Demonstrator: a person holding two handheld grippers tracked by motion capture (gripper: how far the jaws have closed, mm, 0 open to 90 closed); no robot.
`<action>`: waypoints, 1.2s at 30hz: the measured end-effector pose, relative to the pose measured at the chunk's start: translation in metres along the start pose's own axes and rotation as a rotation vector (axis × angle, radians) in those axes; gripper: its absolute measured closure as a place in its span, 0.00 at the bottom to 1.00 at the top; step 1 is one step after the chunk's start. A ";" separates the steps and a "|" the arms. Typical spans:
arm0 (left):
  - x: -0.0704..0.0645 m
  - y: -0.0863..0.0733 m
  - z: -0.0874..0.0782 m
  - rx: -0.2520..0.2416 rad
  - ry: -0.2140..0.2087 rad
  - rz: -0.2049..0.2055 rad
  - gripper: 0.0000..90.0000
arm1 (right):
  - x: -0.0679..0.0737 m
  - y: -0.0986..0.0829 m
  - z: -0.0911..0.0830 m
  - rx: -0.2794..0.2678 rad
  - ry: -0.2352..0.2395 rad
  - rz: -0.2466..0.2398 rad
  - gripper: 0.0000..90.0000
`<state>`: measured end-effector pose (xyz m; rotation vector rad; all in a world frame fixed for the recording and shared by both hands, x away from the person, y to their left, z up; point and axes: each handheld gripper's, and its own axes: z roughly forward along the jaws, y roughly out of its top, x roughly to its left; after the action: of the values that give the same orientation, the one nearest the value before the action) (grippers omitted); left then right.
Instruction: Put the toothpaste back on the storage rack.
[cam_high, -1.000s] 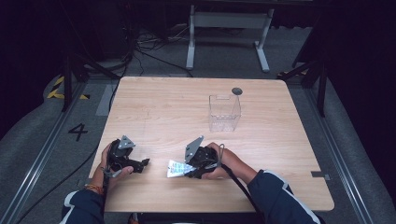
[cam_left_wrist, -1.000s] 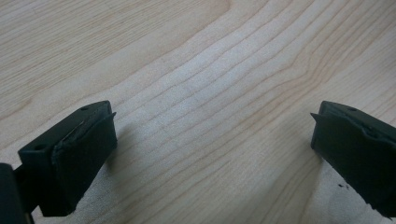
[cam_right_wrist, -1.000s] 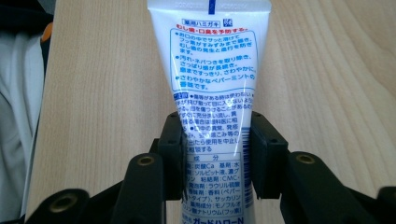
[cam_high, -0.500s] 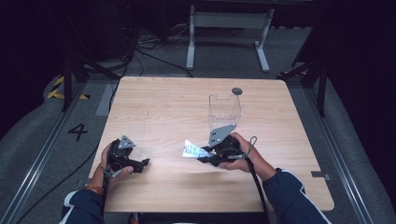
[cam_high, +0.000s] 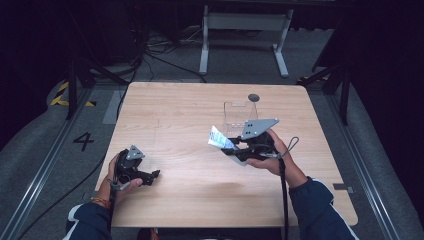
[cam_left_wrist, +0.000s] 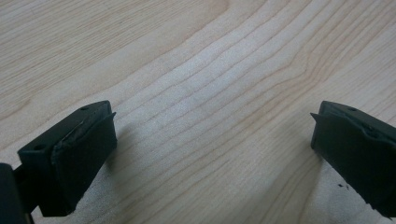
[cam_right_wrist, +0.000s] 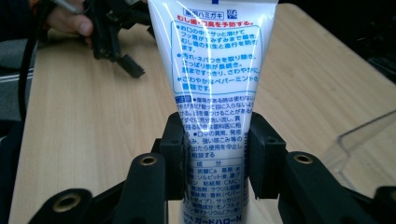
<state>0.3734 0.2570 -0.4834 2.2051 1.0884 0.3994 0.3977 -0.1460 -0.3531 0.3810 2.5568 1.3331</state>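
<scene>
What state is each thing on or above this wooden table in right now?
White printed toothpaste tube: clamped, lifted off table.
Right tool: shut on the tube.
Left tool: open, holding nothing, low over bare wood.
Clear plastic box: upright, open-topped, apparently empty.

The left gripper (cam_left_wrist: 210, 149) looks down along its 2 black jaws, which stand wide apart, 1 at the lower left edge and 1 at the lower right. Nothing sits between them but the bare table (cam_left_wrist: 205, 84), pale wood with grain running in long curved lines. Each jaw throws a soft shadow on the wood just beside it.
</scene>
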 end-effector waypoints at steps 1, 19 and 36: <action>0.000 0.000 0.000 0.000 0.000 0.000 0.01 | -0.002 0.000 -0.002 -0.009 -0.006 0.005 0.72; 0.000 0.001 0.001 0.000 0.001 0.005 0.01 | -0.026 0.018 -0.024 -0.105 -0.104 0.014 0.72; 0.000 0.001 0.000 0.000 0.001 0.006 0.01 | -0.064 0.028 -0.015 -0.159 -0.186 0.053 0.72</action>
<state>0.3740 0.2565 -0.4834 2.2090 1.0823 0.4027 0.4565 -0.1635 -0.3156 0.5185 2.2876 1.4356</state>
